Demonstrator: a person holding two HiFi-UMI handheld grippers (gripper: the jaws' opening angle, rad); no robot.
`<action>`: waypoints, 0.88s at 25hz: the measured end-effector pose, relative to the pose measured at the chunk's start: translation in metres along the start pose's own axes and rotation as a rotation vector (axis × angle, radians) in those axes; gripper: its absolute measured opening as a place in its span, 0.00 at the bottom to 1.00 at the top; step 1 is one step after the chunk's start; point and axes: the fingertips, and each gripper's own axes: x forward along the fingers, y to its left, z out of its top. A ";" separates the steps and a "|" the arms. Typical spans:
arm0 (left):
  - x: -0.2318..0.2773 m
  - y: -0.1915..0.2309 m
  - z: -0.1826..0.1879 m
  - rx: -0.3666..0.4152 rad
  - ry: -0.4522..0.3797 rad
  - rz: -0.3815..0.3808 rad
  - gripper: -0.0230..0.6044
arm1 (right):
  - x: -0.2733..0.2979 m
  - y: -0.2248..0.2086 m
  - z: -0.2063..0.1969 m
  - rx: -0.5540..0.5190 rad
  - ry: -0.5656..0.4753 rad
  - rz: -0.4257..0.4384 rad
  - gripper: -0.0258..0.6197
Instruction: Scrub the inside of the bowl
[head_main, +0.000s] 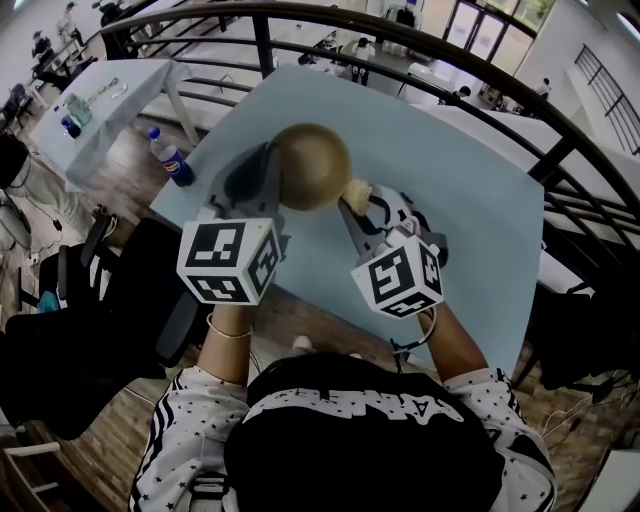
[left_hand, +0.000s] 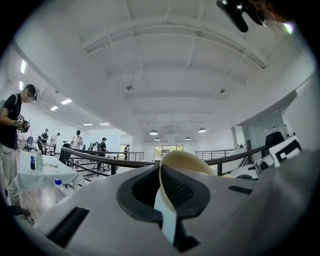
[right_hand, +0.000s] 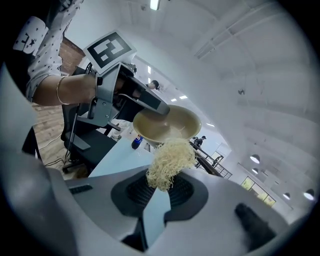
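Left gripper (head_main: 272, 172) clamps the round tan bowl (head_main: 312, 165) by its rim above the pale blue desk (head_main: 470, 200). Right gripper (head_main: 352, 207) pinches a pale stringy scrubber (head_main: 358, 189) at the bowl's rim.

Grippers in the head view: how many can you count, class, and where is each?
2. The left gripper grips the bowl from its left; the right gripper, holding a pale scrubber, is at its right. None seems hidden.

Tan bowl (head_main: 312, 165) up in the air, tipped on its side; pale stringy scrub wad (right_hand: 169, 160) right against its lower rim.
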 end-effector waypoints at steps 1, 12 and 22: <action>0.000 0.001 -0.001 -0.002 -0.003 0.002 0.07 | 0.001 0.003 0.000 -0.001 0.002 0.004 0.13; -0.001 0.002 0.005 -0.020 -0.028 0.012 0.07 | 0.002 0.017 0.008 -0.013 -0.020 0.027 0.13; 0.000 -0.001 0.008 -0.046 -0.047 0.011 0.07 | 0.002 0.023 0.015 -0.002 -0.054 0.028 0.13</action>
